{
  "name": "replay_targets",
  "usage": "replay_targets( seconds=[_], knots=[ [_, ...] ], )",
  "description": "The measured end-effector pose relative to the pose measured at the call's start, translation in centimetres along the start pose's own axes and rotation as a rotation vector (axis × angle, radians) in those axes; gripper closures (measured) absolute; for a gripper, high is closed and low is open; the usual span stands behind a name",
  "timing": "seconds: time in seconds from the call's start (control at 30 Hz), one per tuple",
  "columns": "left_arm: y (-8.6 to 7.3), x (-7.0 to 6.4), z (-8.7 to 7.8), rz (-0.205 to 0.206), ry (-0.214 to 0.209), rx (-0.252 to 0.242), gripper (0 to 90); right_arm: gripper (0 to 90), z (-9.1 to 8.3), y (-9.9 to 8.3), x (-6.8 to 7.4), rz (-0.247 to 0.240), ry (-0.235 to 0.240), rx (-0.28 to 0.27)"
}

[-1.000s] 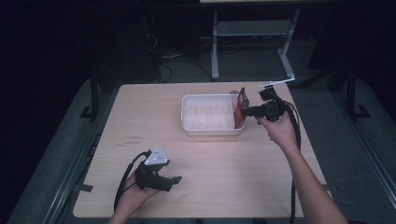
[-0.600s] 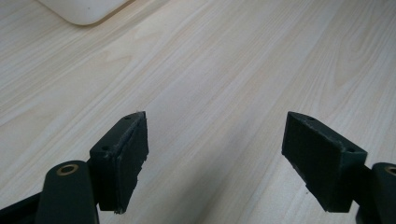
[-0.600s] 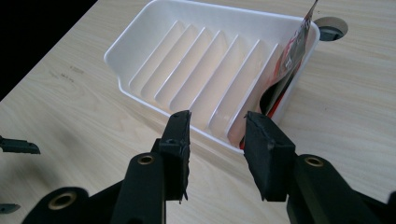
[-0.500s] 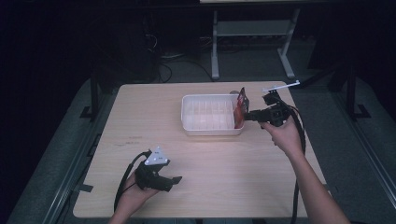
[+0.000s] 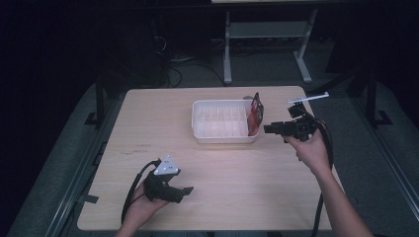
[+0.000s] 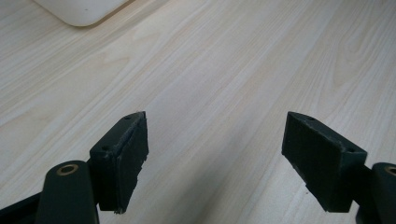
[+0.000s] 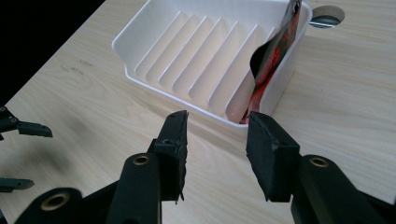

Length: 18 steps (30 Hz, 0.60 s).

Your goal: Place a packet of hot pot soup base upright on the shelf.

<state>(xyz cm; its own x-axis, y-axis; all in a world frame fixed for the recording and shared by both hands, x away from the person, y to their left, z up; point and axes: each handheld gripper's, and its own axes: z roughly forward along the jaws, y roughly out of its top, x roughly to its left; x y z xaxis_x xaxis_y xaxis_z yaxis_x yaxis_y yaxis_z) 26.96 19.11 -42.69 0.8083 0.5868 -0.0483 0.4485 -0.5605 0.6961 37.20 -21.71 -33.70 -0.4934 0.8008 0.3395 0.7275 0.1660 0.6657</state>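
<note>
The red glossy foil packet (image 5: 255, 114) stands upright in the end slot of the white ribbed plastic tray (image 5: 220, 138), propped by its wall, while the right hand-held gripper (image 5: 271, 129) hovers just beside it, spread and empty, and the left hand-held gripper (image 5: 184, 193) rests spread on the pale wooden tabletop (image 5: 257, 187).

Legible text: none. Red packet (image 7: 273, 60) in white tray (image 7: 154, 42): printing too blurred to read. Faint marks on table (image 7: 79, 65): illegible.

The left hand (image 5: 141, 207) holds the left gripper (image 5: 185, 191) low over the table's near edge, jaws wide apart and empty. The right forearm reaches forward; the right gripper (image 5: 267, 129) points leftward, jaws parted with nothing between them.
</note>
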Motion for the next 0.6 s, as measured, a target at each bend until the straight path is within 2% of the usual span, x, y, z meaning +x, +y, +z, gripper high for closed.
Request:
replay_targets(
  seconds=[0.23, 0.6],
  knots=[
    [0.0, 0.0, 0.0, 0.001, 0.001, 0.002, 22.4, 56.1, -0.5, -1.0, -0.3, -0.004, 0.002, -0.005],
    [-0.1, 0.1, 0.0, 0.002, 0.005, 0.004, 22.4, 53.2, 0.1, -3.0, -1.1, 0.009, 0.022, 0.015]
  ],
)
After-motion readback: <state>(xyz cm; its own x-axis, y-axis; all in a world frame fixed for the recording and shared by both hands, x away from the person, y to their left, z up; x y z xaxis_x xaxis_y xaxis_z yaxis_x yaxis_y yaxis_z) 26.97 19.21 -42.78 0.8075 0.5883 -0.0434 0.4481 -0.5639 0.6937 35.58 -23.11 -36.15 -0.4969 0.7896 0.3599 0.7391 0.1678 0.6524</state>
